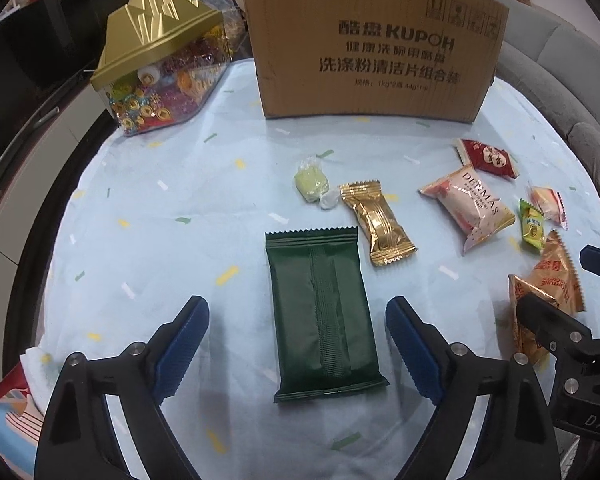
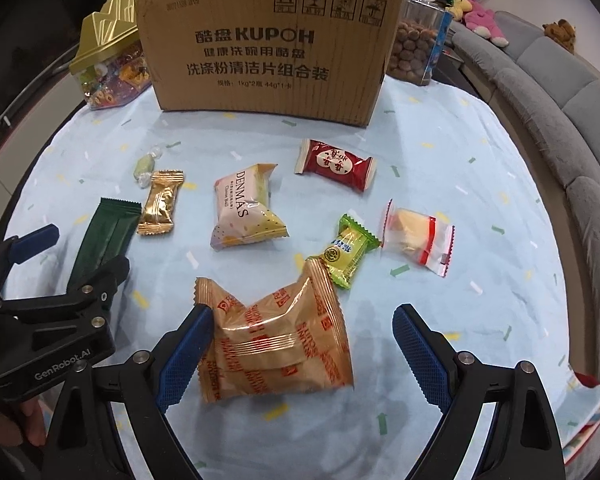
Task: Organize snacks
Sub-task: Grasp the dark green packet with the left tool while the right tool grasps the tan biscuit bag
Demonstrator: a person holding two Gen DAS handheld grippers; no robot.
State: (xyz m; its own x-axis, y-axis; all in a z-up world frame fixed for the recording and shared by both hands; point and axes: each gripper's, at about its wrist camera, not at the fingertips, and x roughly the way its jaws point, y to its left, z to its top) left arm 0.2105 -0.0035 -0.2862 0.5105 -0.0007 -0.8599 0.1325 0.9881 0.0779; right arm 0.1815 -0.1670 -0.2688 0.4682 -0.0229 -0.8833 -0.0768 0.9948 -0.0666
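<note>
From the left wrist, the left tongs (image 1: 297, 344) stand apart astride a dark green foil packet (image 1: 324, 316) lying flat on the counter (image 1: 160, 240); bare cloth shows between each blue ribbed pad and the packet's long sides. The packet is rectangular with zigzag-cut ends and a raised back seam. Beyond it lie a gold crinkled wrapper (image 1: 378, 222) and a pale green twist-wrapped candy (image 1: 311, 186), which touch each other. A wide stretch of pale blue confetti-print cloth is open to the left, up to the counter's dark curved rim. At the back stands a cardboard box (image 1: 372, 48) printed "KUPOH", with a gold-lidded clear candy jar (image 1: 160, 68) to its left.

From the right wrist, the right tongs (image 2: 302, 350) are apart around an orange crumpled snack bag (image 2: 280, 340) with red lettering; the left pad touches or nearly touches its edge, the right pad stands clear. Past it lie a yellow-green packet (image 2: 346, 250), a clear red-edged sachet (image 2: 418, 236), a "DENMAS" pouch (image 2: 246, 210) and a red wrapper (image 2: 336, 164). Open cloth runs right toward a grey sofa (image 2: 560, 120).
</note>
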